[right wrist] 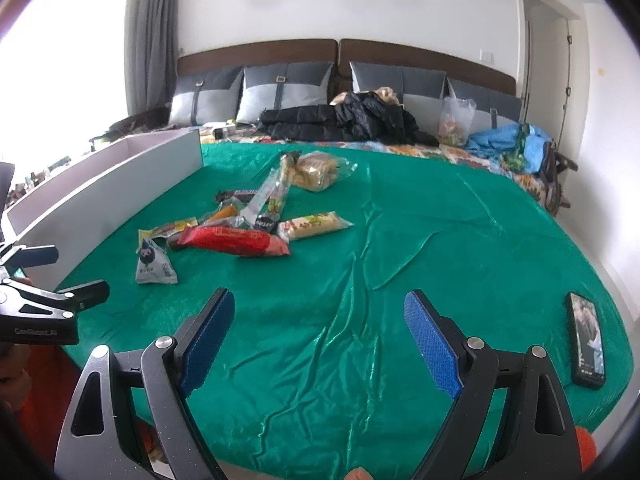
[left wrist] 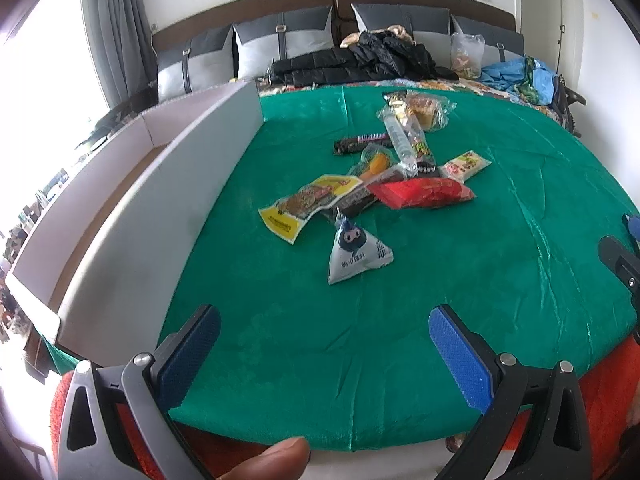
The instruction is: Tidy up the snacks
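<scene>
Snacks piled mid-cloth, box waiting

Snacks (left wrist: 384, 176) lie heaped on the green cloth (left wrist: 480, 280), beside the white box (left wrist: 160, 208). My left hand-held gripper (left wrist: 324, 344) and right hand-held gripper (right wrist: 320, 332) both gape wide, empty. Overlapping slick wrappers could drag neighbours along.

Near edge: bare green satin cloth (right wrist: 320, 360) lies open before both wide-spread grippers.
Left side: a long, low white box (left wrist: 160, 184), upright walls, borders the cloth.
Centre: a loose pile of wrapped snacks (left wrist: 400, 168), many touching or overlapping; a triangular white packet (left wrist: 356, 254) sits nearest, slightly apart.
Right side: wrinkled cloth, open, with a black phone (right wrist: 586, 340) flat near the edge.
Far side: a black padded jacket (right wrist: 340, 120) and bags beyond the cloth.
</scene>
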Tool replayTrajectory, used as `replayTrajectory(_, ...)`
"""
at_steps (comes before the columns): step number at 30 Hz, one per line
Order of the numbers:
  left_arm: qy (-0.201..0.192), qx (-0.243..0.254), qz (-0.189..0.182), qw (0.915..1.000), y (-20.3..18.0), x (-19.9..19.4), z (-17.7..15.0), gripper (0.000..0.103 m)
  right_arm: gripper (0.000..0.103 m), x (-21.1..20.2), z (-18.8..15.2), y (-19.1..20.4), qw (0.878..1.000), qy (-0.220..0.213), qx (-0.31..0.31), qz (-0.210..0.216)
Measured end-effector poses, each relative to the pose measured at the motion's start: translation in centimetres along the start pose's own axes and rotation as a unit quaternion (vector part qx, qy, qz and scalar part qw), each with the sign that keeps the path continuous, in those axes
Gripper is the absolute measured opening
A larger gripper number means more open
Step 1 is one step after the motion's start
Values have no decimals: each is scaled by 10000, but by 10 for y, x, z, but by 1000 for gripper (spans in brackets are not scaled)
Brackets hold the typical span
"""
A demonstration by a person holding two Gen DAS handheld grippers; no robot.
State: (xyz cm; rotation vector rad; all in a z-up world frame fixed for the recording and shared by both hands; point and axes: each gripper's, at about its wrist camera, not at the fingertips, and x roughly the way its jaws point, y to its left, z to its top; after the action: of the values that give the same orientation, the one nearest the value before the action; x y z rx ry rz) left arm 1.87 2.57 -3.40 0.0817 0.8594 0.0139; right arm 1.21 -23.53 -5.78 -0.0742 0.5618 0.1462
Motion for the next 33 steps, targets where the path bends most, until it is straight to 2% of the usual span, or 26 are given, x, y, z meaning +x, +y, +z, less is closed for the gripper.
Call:
replayTrajectory(11,347,-164,-103,9992,9,15,-6,103,89,5,-3,3,9999,139,-56,35)
replayTrajectory(24,744,-5,-344,9966,3,40,-11,103,89,14,-6,-1,9994,327,32,82)
replayTrajectory(28,932,44,-301,9952,3,57,-13,103,89,21,-10,-4,9986,505,101,130)
replayTrajectory(33,1068,-23,-298,9938,4,69,-13,103,89,35,-19,-9,9954,922,219,150)
